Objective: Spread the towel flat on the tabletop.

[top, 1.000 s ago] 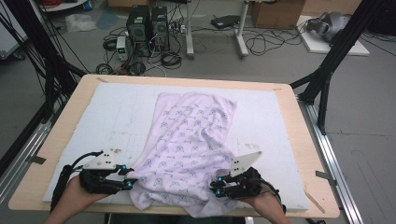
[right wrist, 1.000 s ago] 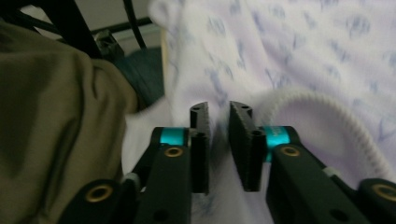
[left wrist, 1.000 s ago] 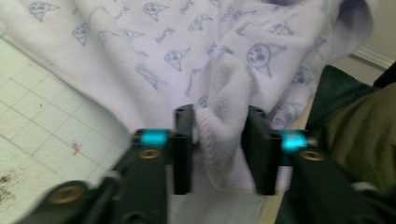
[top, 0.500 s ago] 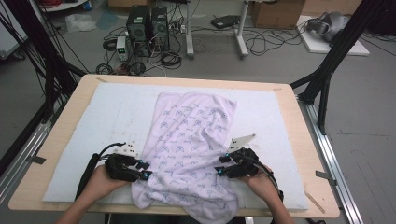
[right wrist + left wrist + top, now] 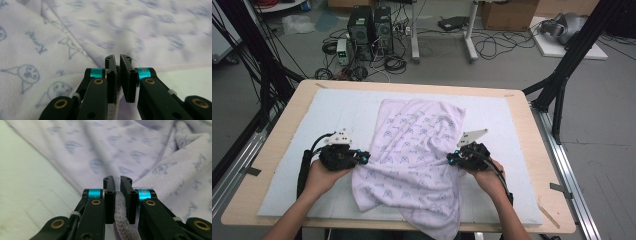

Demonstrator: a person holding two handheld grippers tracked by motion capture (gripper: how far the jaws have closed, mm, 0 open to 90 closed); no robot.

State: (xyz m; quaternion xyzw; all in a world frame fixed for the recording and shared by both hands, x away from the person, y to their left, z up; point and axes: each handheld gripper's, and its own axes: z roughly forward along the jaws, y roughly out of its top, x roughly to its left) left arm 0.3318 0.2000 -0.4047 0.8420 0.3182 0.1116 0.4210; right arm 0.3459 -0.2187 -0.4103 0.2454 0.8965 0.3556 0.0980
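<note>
Towel: the lilac printed towel [image 5: 414, 155] lies rumpled mid-table [image 5: 282, 125], near edge hanging off.
Left gripper [image 5: 362, 157]: jaws just closed, pinching the towel's left hem.
Right gripper [image 5: 451, 159]: jaws just closed, clamping its right hem.

A pale lilac towel [image 5: 417, 150] printed with small blue cartoon figures lies rumpled along the middle of the white mat, its far end flat, its near end hanging over the table's front edge (both side edges are pinched up into folds, fleecy hem showing)
</note>
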